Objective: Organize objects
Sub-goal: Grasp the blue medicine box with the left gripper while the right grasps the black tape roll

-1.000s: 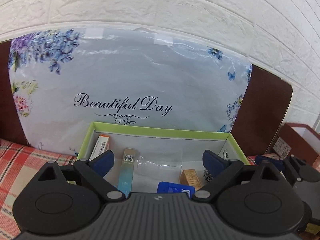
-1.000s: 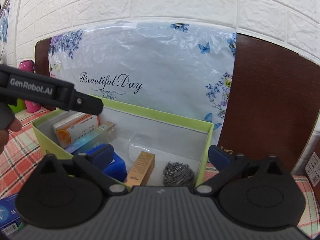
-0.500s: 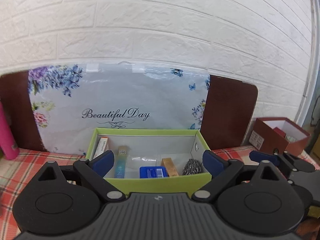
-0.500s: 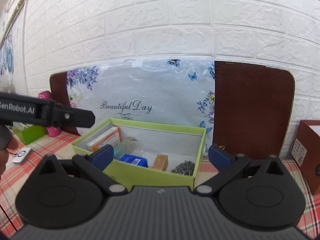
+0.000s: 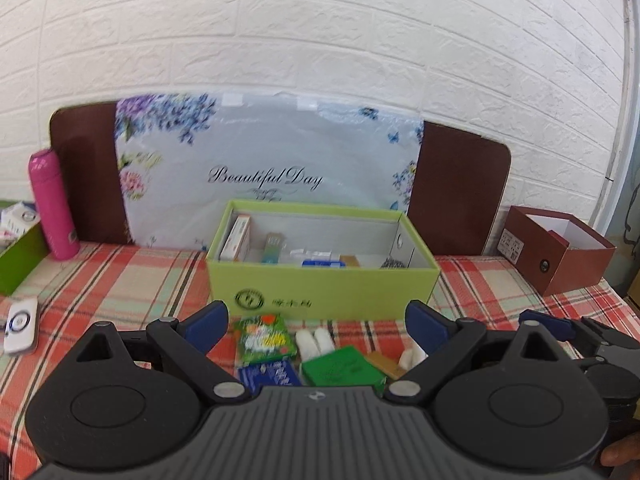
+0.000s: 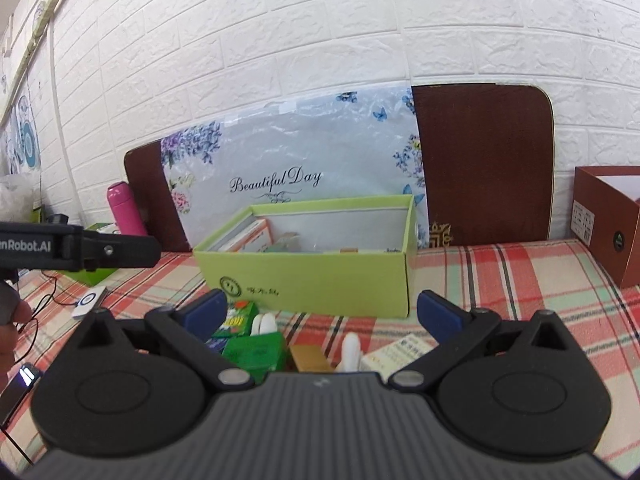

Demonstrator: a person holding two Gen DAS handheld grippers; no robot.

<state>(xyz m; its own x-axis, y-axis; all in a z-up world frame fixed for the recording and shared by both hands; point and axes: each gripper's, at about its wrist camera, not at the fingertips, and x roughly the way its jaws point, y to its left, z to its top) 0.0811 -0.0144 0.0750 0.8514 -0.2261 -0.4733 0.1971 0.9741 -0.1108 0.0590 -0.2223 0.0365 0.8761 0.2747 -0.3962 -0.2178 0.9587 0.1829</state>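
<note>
A light green open box (image 5: 320, 288) stands on the plaid cloth and holds several small packs; it also shows in the right wrist view (image 6: 312, 276). In front of it lie a colourful green packet (image 5: 264, 338), a blue pack (image 5: 270, 376), a green box (image 5: 342, 368), white tubes (image 5: 316, 342) and a tan box (image 6: 310, 358). My left gripper (image 5: 318, 326) is open and empty above these loose items. My right gripper (image 6: 320, 314) is open and empty above the same pile, beside a white printed box (image 6: 394, 354).
A pink bottle (image 5: 52, 204) stands at the back left next to another green box (image 5: 20, 256). A brown box (image 5: 560, 252) stands at the right. A white device (image 5: 20, 324) lies at the left. A floral bag (image 5: 264, 172) leans on the brick wall.
Both grippers have pulled back and up from the green box. The loose items in front of the box have come into view. Both stay open.
</note>
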